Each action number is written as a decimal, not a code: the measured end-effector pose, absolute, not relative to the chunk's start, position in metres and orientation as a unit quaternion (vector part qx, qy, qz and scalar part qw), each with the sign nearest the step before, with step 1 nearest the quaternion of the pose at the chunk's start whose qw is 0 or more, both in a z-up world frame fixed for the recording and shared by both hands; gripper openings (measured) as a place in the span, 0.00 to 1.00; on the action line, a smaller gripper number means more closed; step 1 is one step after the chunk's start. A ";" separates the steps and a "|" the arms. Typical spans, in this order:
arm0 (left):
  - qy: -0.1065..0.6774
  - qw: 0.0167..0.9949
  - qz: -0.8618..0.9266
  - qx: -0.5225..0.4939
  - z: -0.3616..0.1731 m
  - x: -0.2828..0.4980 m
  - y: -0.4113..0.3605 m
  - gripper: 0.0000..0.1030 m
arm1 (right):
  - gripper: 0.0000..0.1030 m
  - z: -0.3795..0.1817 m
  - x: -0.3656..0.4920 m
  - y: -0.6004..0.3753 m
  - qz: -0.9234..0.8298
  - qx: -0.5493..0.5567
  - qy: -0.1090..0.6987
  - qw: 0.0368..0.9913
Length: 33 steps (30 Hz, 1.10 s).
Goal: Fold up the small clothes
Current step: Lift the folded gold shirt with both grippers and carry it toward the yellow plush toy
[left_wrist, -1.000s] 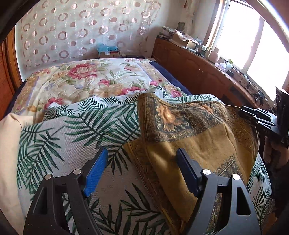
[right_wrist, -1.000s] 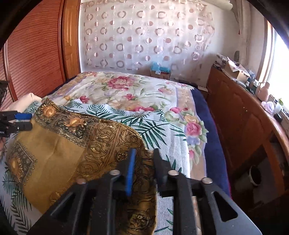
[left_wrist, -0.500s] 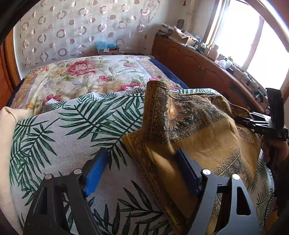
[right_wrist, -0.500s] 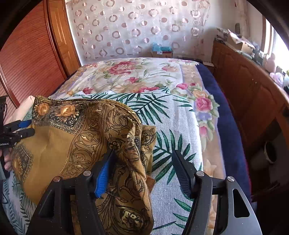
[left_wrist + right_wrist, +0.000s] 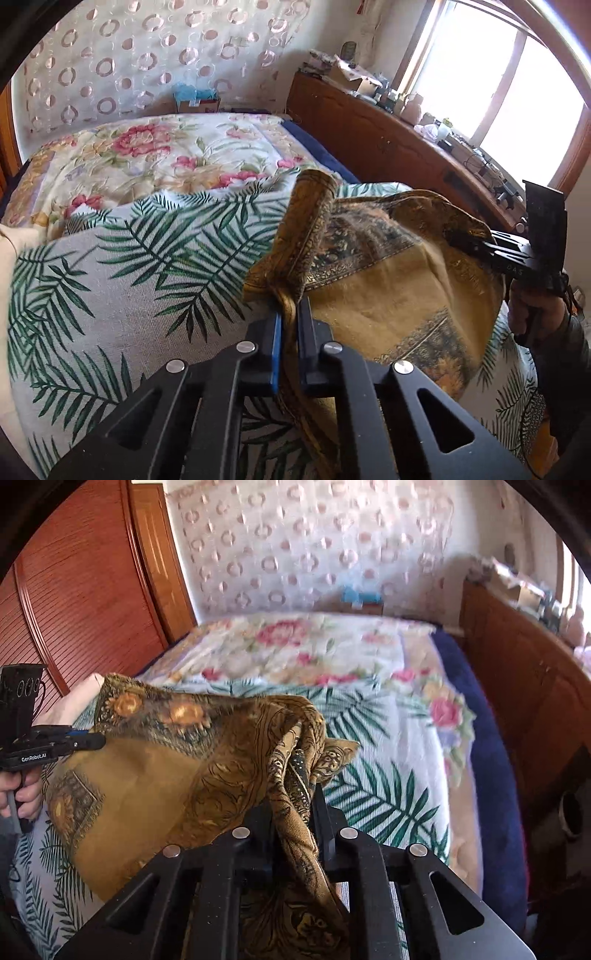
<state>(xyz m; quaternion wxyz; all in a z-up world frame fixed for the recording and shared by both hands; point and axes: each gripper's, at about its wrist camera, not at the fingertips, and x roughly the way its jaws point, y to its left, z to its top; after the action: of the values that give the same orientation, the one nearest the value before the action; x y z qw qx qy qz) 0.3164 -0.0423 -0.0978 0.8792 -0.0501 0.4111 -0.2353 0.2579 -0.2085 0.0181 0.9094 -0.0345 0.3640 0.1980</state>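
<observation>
Both jaws have just been closing: left tool (image 5: 287, 325) and right tool (image 5: 295, 812) each pinch the ochre patterned cloth (image 5: 388, 291) above the bed (image 5: 129, 266); lift evenly, keeping the edge taut

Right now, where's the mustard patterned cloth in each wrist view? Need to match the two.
Left wrist: mustard patterned cloth fills centre to right; its left edge is pinched in the left tongs at bottom centre.
Right wrist: cloth fills left to centre; a bunched edge is pinched in the right tongs at bottom centre.
Shared landmark: palm-leaf bedspread under the cloth, left of it in the left view, right of it in the right view.
</observation>
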 end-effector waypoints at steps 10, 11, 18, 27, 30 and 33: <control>0.335 0.910 -0.239 -0.054 -0.041 0.271 -0.035 0.06 | 0.13 0.064 0.224 -0.197 0.209 -0.059 0.290 0.932; 0.328 0.913 -0.237 -0.054 -0.037 0.268 -0.032 0.06 | 0.12 0.065 0.220 -0.194 0.212 -0.063 0.285 0.932; 0.292 0.931 -0.211 -0.056 -0.013 0.249 -0.002 0.06 | 0.12 0.072 0.213 -0.165 0.238 -0.091 0.251 0.934; 0.248 0.956 -0.130 -0.089 -0.003 0.214 0.086 0.06 | 0.12 0.088 0.250 -0.094 0.313 -0.136 0.197 0.919; 0.227 0.964 -0.096 -0.103 -0.005 0.194 0.114 0.06 | 0.12 0.090 0.271 -0.061 0.342 -0.154 0.182 0.909; 0.214 0.967 -0.069 -0.119 -0.011 0.181 0.134 0.06 | 0.12 0.088 0.299 -0.027 0.360 -0.178 0.171 0.900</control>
<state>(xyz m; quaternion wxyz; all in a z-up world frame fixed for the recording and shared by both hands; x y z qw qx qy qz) 0.1808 0.1344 -0.0109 0.9670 -0.1188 0.2145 -0.0691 0.2994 -0.0269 0.0884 0.8995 -0.1780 0.1712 0.3604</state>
